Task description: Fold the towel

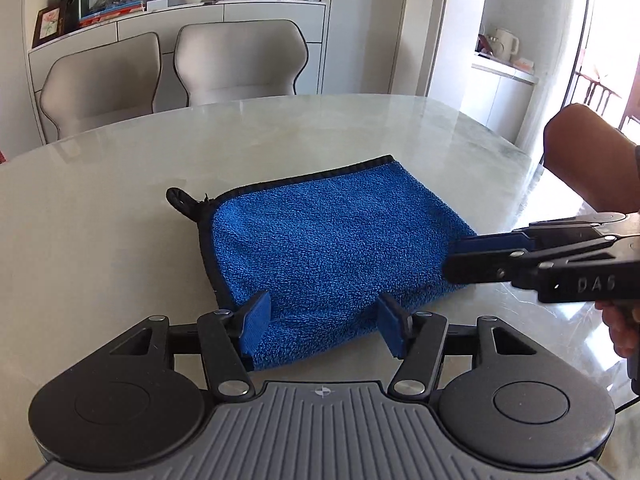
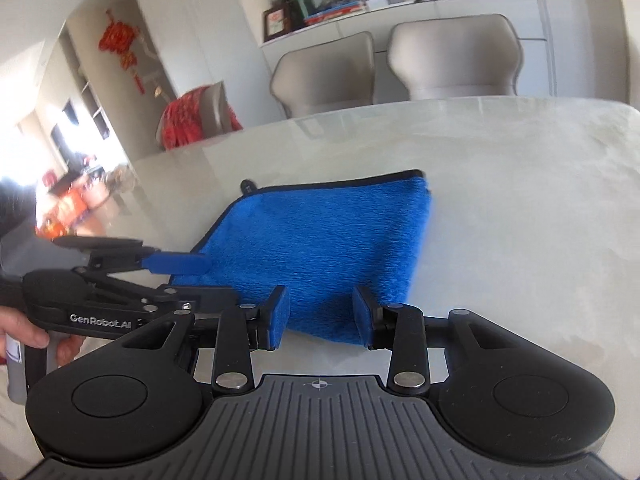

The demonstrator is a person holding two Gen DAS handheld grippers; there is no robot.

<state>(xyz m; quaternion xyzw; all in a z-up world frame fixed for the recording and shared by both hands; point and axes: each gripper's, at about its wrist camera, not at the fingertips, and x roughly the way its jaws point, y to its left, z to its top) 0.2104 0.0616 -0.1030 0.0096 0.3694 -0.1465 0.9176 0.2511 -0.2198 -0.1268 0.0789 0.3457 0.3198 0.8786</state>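
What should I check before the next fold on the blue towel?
1. Blue terry towel with black trim lies folded flat on the pale marble table: ok.
2. Left gripper jaws open, straddling the towel's near edge, nothing pinched: ok.
3. Right gripper jaws open over the near edge, not clamped: ok.
4. Grippers clear of each other: cannot tell; the right one reaches across the towel's right side, close to the left.
5. Black hanging loop lies free at the far left corner: ok.
6. Layers underneath aligned: cannot tell, hidden.
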